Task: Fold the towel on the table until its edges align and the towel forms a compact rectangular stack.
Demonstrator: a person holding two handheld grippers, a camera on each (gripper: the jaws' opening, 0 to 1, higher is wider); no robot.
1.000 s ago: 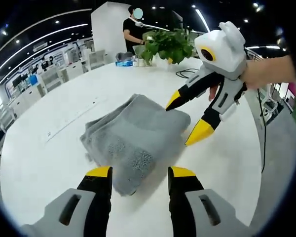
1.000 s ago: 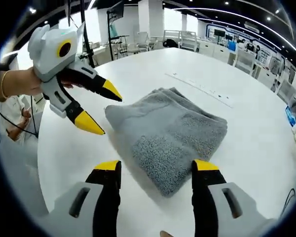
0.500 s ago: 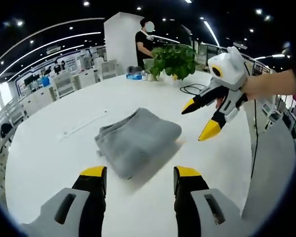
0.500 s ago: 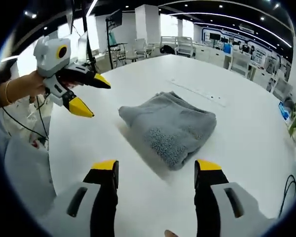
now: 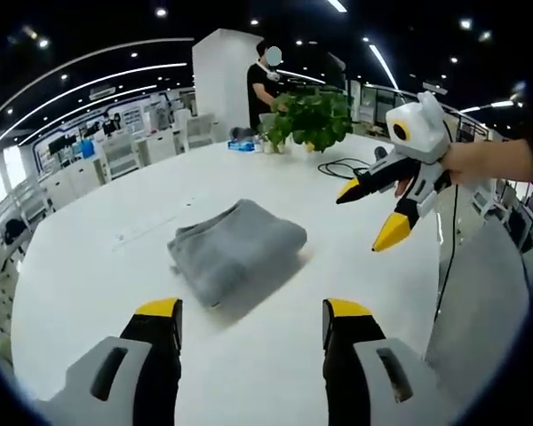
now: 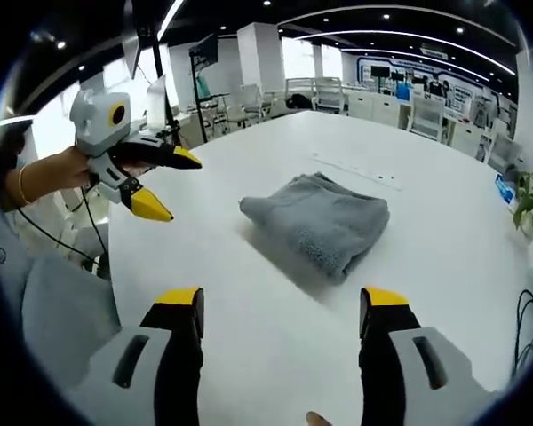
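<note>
The folded towel (image 5: 235,249) lies mid-table (image 5: 89,293), bare white surface all round. The left gripper (image 5: 249,312) and right gripper (image 6: 282,300) hover clear, jaws apart. A plant (image 5: 311,117) stands at the far edge.

My work surface: large white table (image 5: 89,293). Lying on it: folded grey towel (image 5: 234,248), potted plant (image 5: 313,117), black cable (image 5: 345,164), blue box (image 5: 242,146) at far edge.

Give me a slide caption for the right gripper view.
Folded grey towel lies on the white table, both open grippers clear of it.
</note>
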